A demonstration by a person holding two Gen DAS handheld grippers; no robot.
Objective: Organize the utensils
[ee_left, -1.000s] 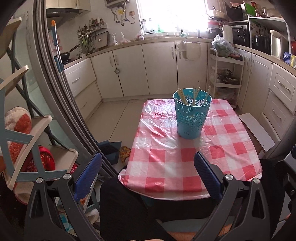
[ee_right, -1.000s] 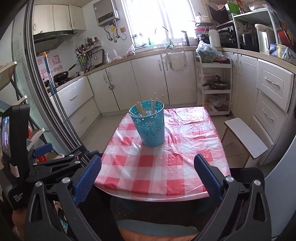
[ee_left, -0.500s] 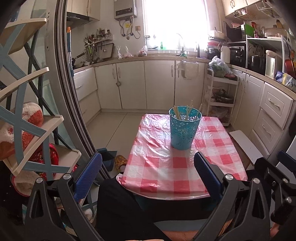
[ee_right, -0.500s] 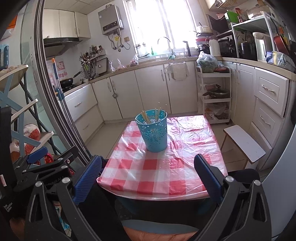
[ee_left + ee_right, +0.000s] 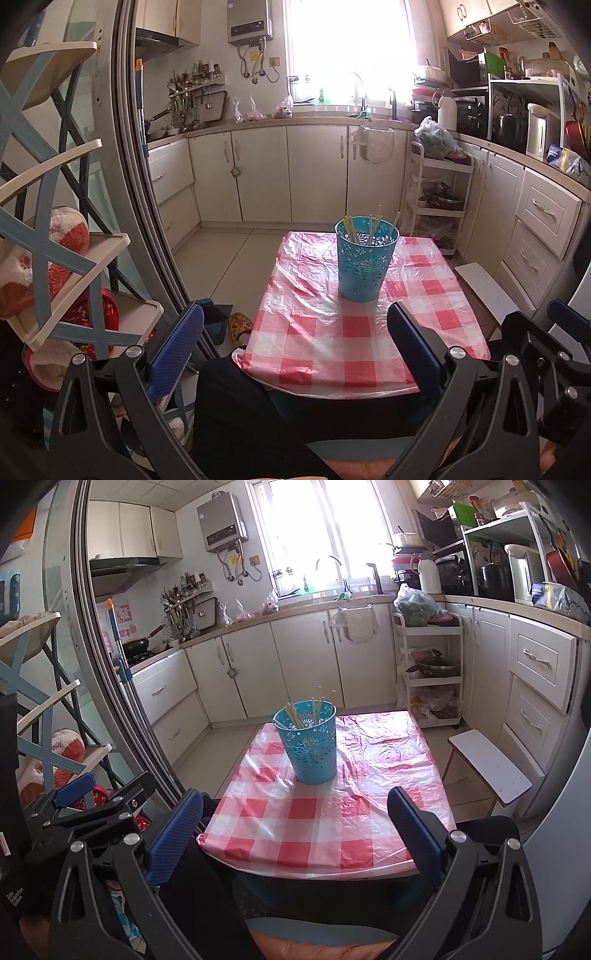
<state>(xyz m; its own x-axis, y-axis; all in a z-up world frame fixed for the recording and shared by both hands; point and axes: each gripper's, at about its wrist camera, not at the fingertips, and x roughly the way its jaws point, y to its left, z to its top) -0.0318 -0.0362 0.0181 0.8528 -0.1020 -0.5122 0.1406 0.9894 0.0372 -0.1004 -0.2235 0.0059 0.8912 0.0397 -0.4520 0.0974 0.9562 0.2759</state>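
Chopsticks [image 5: 369, 227] upright in teal basket [image 5: 365, 267] | left tongs [image 5: 295, 349] spread | right tongs [image 5: 295, 829] spread

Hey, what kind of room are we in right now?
A home kitchen, most likely. White cabinets run under a counter with a sink tap at the window, a frying pan sits on the stove, and a blue basket of chopsticks stands on the checked table.

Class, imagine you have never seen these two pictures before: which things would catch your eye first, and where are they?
The turquoise cut-out basket holding pale chopsticks stands out, upright on the red-and-white checked tablecloth toward the table's far end. Next, the bright window above the sink glares. Both open blue-padded tongs, left and right, frame the bottom, empty.
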